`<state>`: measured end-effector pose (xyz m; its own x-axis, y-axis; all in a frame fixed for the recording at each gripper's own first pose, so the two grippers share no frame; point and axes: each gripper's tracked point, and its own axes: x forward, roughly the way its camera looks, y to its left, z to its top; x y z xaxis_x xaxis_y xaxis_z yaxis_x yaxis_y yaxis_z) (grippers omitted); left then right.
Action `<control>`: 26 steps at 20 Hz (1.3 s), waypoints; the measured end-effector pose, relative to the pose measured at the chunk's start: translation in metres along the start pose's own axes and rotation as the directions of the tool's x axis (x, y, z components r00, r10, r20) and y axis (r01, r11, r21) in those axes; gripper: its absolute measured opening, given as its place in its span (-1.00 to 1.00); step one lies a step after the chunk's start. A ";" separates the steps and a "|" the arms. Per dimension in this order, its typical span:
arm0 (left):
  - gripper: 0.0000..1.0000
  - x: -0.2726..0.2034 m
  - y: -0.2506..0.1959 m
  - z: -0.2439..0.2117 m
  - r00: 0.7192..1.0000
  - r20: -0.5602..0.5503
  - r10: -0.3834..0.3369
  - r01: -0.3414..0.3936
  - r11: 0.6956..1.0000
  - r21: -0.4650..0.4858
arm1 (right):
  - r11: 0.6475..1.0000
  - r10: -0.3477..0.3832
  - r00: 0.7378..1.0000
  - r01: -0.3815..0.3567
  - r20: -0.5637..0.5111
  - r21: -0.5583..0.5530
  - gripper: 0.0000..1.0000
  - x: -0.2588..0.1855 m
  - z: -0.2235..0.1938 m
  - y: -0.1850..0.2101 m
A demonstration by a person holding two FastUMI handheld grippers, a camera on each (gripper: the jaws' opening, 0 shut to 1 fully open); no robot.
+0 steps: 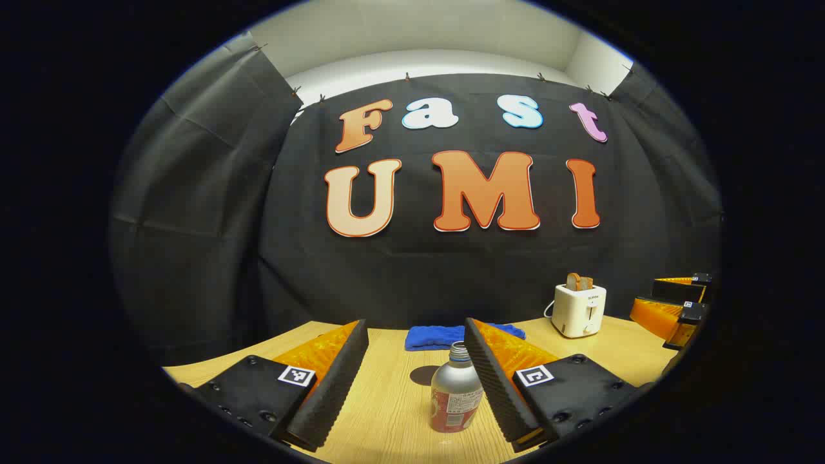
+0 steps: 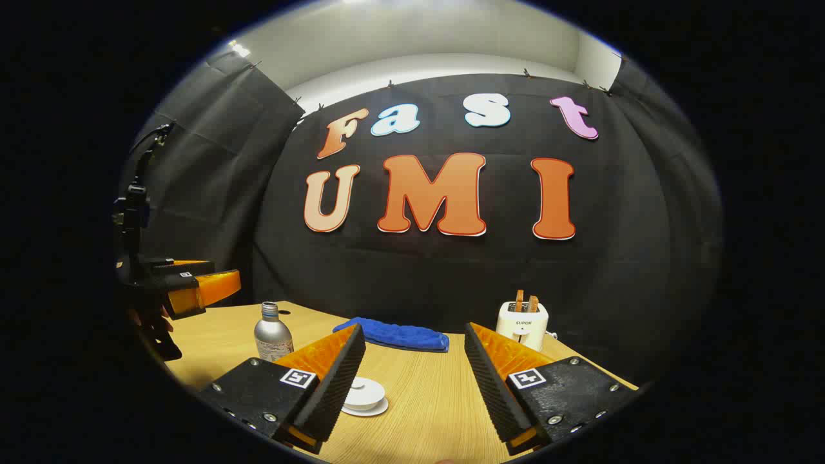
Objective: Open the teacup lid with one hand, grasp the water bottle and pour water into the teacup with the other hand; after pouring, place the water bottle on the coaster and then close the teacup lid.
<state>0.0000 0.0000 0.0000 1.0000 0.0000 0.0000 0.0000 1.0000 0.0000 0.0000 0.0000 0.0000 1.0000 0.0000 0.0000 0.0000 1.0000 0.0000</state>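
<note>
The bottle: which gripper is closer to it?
Left. The left gripper is open with the bottle just ahead between its fingers, by one of them. The right gripper, also open, faces the teacup; the bottle stands off to its left.

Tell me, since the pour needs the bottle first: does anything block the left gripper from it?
Nothing visible does. The bottle stands upright on bare table between the open left gripper fingers, nearer one of them.

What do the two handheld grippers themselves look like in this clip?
Both match. The left gripper and right gripper each have two wedge-shaped fingers with ribbed inner pads, on black bolted plates bearing a small square black-and-white marker. In the right gripper view, the left gripper sits on a black handle.
</note>
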 end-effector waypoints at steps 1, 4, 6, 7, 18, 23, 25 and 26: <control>1.00 0.000 0.000 0.000 1.000 -0.002 -0.001 0.001 1.000 0.002 | 1.000 0.001 1.000 -0.001 -0.001 0.002 0.86 0.000 0.000 0.001; 0.89 -0.001 0.001 -0.001 1.000 -0.002 0.001 -0.001 1.000 0.008 | 1.000 0.012 1.000 -0.012 -0.002 0.012 0.86 0.002 0.000 0.003; 1.00 -0.002 0.001 0.001 1.000 0.002 0.002 -0.002 1.000 0.009 | 1.000 0.023 1.000 -0.023 0.003 0.015 0.86 0.003 0.002 0.006; 1.00 -0.001 0.001 0.003 1.000 0.003 0.003 -0.003 1.000 0.011 | 0.999 0.029 1.000 -0.029 0.005 0.018 0.86 0.004 0.003 0.009; 1.00 -0.003 0.002 -0.002 1.000 0.000 0.015 -0.015 1.000 -0.006 | 0.997 0.075 0.997 -0.074 -0.034 0.019 0.86 0.016 -0.009 0.023; 1.00 -0.005 0.007 -0.009 1.000 -0.015 0.019 -0.019 1.000 -0.001 | 0.991 0.136 0.983 -0.137 -0.127 -0.002 0.84 0.033 -0.044 0.048; 0.94 -0.006 0.009 -0.013 0.999 -0.022 0.024 -0.024 1.000 0.007 | 0.988 0.155 0.973 -0.156 -0.173 0.007 0.82 0.040 -0.061 0.057; 1.00 -0.007 0.010 -0.015 0.999 -0.026 0.028 -0.027 1.000 0.012 | 0.986 0.164 0.968 -0.165 -0.191 0.011 0.82 0.043 -0.066 0.060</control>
<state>-0.0067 0.0100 -0.0153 0.9993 0.0277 -0.0258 -0.0274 0.9995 0.0124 0.0426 0.0599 -0.0660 0.9678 0.1638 -0.1911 -0.1647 0.9863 0.0112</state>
